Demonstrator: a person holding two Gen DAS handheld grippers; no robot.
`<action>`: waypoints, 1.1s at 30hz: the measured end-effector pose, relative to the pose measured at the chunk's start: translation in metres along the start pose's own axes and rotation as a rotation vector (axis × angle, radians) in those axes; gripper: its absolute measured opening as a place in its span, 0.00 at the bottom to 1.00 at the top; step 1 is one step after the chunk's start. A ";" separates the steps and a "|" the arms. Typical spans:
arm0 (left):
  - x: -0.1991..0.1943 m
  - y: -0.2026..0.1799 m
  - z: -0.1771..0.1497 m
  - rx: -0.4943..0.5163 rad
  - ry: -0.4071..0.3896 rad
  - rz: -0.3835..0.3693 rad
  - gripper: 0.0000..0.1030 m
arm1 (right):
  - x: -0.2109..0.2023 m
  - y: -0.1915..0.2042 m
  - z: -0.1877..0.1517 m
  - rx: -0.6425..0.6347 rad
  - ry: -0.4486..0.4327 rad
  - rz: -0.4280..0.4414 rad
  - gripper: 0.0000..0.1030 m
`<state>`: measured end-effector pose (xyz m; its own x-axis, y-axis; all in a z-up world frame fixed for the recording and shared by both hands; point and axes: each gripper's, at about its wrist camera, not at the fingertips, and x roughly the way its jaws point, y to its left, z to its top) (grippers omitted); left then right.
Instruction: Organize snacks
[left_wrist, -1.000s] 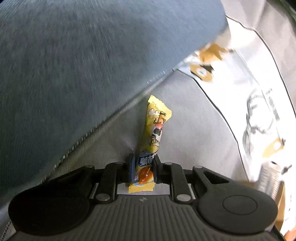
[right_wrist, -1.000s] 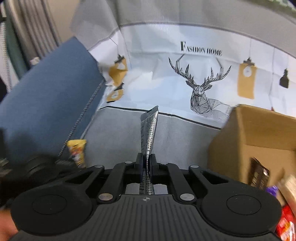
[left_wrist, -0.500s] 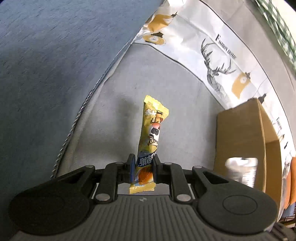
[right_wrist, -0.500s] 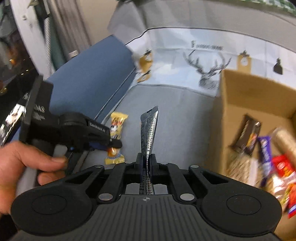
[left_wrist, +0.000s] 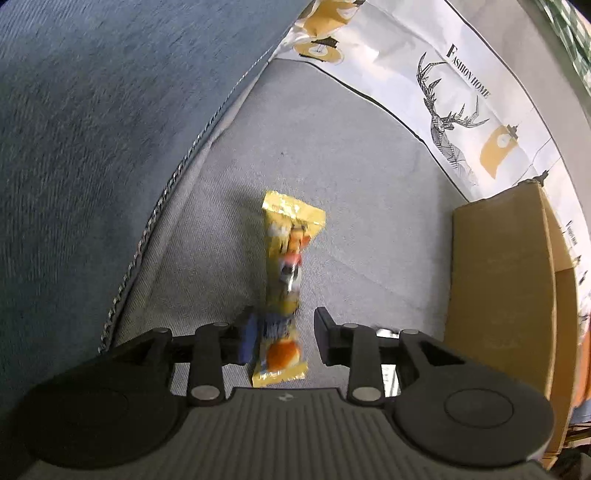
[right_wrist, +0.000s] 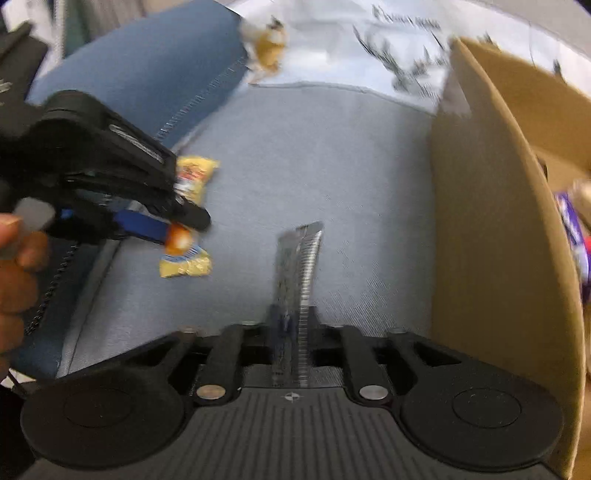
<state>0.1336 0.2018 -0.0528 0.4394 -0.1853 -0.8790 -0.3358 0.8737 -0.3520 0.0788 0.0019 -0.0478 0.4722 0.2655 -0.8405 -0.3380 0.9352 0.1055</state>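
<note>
A yellow snack packet hangs blurred between the spread fingers of my left gripper, touching the left pad only, above the grey cushion. In the right wrist view the same packet shows by the left gripper, held in a hand. My right gripper is shut on a silver packet that points forward. The cardboard box stands right of it, with a purple snack inside.
A blue cushion rises on the left. A white cloth with a deer print lies behind. The box side stands at the right in the left wrist view.
My left gripper has opened and the yellow packet is slipping out, blurred. My right gripper, with the silver packet, has moved lower and nearer the box's left wall.
</note>
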 end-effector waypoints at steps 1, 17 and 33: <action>0.000 -0.001 0.000 0.002 -0.004 0.011 0.38 | 0.000 -0.002 -0.001 0.006 0.005 0.011 0.43; 0.004 -0.014 0.000 0.035 -0.035 0.103 0.49 | 0.002 0.008 -0.009 -0.089 0.067 -0.037 0.55; 0.007 -0.024 -0.003 0.082 -0.046 0.155 0.52 | -0.003 0.013 -0.013 -0.150 0.039 -0.008 0.27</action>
<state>0.1421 0.1788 -0.0511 0.4253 -0.0262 -0.9047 -0.3348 0.9241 -0.1842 0.0624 0.0100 -0.0503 0.4443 0.2456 -0.8616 -0.4535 0.8910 0.0201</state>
